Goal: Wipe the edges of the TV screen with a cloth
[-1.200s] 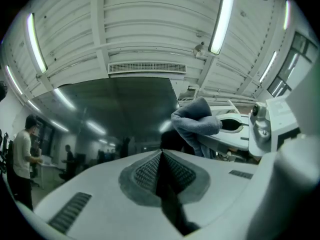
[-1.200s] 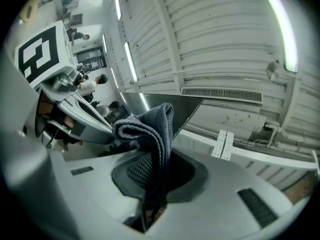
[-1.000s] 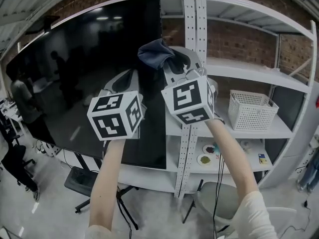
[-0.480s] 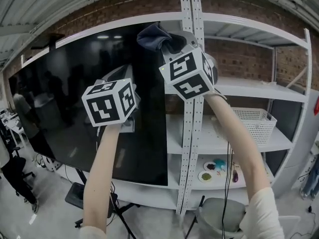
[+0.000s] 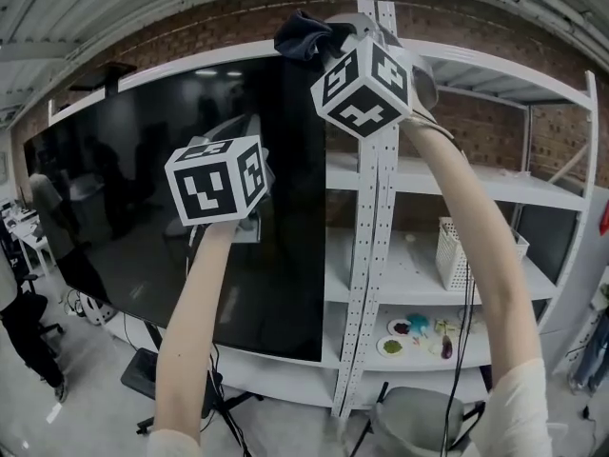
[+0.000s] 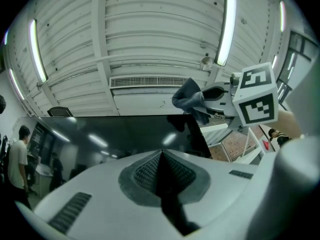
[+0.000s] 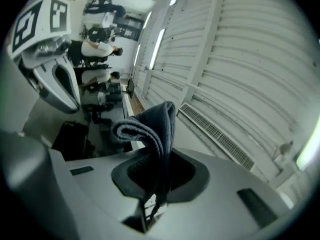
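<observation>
Cloth [image 7: 150, 126] sits pinched in the jaws of our right gripper [image 7: 154, 186] by the top corner of the TV screen [image 5: 181, 217]; our left gripper [image 6: 162, 176] has its jaws together, empty.

Ceiling strip lights [image 6: 226, 29] are glowing bright overhead; the TV screen [image 5: 143, 198] is mirroring them faintly; fisheye distortion is bending every edge; corners are darkening.
</observation>
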The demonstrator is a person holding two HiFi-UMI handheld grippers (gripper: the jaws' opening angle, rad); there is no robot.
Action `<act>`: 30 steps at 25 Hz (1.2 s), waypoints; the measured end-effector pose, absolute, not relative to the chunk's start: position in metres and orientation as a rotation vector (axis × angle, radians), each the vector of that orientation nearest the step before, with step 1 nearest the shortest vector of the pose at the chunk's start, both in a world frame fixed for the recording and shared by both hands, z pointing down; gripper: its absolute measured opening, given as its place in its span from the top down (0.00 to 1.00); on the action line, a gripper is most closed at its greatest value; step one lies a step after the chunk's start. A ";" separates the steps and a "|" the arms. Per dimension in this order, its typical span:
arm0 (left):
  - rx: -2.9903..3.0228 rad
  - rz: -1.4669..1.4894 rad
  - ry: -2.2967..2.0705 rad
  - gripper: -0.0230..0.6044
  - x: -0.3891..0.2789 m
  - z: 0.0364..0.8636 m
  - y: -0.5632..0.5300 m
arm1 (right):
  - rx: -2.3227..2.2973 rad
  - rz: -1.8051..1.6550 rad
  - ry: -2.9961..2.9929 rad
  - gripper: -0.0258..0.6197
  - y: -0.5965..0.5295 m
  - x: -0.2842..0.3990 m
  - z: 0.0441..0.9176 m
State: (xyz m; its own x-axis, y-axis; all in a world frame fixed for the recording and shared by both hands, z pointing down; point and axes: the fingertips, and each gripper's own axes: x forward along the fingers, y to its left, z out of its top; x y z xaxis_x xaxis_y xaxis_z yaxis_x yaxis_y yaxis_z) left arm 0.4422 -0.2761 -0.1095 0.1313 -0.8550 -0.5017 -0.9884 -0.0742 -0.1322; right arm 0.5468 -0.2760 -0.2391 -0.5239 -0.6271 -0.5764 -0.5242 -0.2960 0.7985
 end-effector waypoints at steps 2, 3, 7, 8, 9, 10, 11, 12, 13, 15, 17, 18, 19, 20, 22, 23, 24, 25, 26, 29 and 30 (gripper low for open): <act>-1.980 0.407 1.775 0.94 0.439 -0.108 -0.275 | 1.480 -2.015 -1.650 0.88 -0.279 0.542 -0.242; -1.982 0.406 1.779 0.94 0.437 -0.107 -0.274 | 1.454 -2.025 -1.597 0.88 -0.281 0.536 -0.239; -1.971 0.385 1.805 0.94 0.422 -0.104 -0.267 | 1.337 -2.048 -1.495 0.88 -0.281 0.514 -0.223; -1.964 0.377 1.812 0.94 0.418 -0.105 -0.266 | 1.308 -2.048 -1.479 0.88 -0.280 0.509 -0.219; -1.959 0.374 1.817 0.94 0.415 -0.105 -0.265 | 1.279 -2.046 -1.463 0.88 -0.280 0.505 -0.216; -1.958 0.379 1.820 0.94 0.411 -0.106 -0.264 | 1.251 -2.043 -1.450 0.88 -0.281 0.501 -0.213; -1.960 0.385 1.821 0.94 0.409 -0.107 -0.263 | 1.229 -2.040 -1.442 0.88 -0.283 0.498 -0.211; -1.960 0.389 1.822 0.94 0.407 -0.107 -0.262 | 1.213 -2.036 -1.440 0.88 -0.284 0.495 -0.210; -1.957 0.386 1.825 0.94 0.405 -0.108 -0.262 | 1.203 -2.030 -1.440 0.88 -0.285 0.493 -0.211; -1.946 0.366 1.837 0.94 0.400 -0.107 -0.261 | 1.184 -2.007 -1.449 0.88 -0.285 0.487 -0.212; -1.942 0.349 1.850 0.94 0.392 -0.105 -0.260 | 1.153 -1.975 -1.458 0.88 -0.286 0.479 -0.212; -1.940 0.345 1.856 0.94 0.387 -0.104 -0.259 | 1.136 -1.963 -1.454 0.88 -0.286 0.474 -0.211; -1.934 0.343 1.863 0.94 0.381 -0.103 -0.257 | 1.118 -1.956 -1.440 0.88 -0.286 0.468 -0.210; -1.929 0.345 1.869 0.94 0.375 -0.104 -0.255 | 1.101 -1.955 -1.418 0.88 -0.285 0.462 -0.209; -1.924 0.350 1.879 0.94 0.366 -0.103 -0.254 | 1.064 -1.954 -1.373 0.88 -0.284 0.450 -0.205; -1.923 0.346 1.884 0.94 0.363 -0.102 -0.255 | 1.050 -1.950 -1.359 0.88 -0.284 0.444 -0.203; -1.920 0.340 1.888 0.94 0.360 -0.101 -0.255 | 1.045 -1.942 -1.345 0.88 -0.286 0.439 -0.202; -1.916 0.337 1.890 0.94 0.356 -0.101 -0.254 | 1.045 -1.929 -1.335 0.88 -0.288 0.434 -0.201; -1.914 0.343 1.890 0.94 0.350 -0.102 -0.252 | 1.046 -1.912 -1.332 0.88 -0.289 0.427 -0.201; -1.925 0.377 1.877 0.94 0.320 -0.103 -0.242 | 1.050 -1.873 -1.321 0.88 -0.287 0.399 -0.200; -1.929 0.376 1.871 0.94 0.307 -0.104 -0.239 | 1.058 -1.865 -1.312 0.88 -0.287 0.388 -0.201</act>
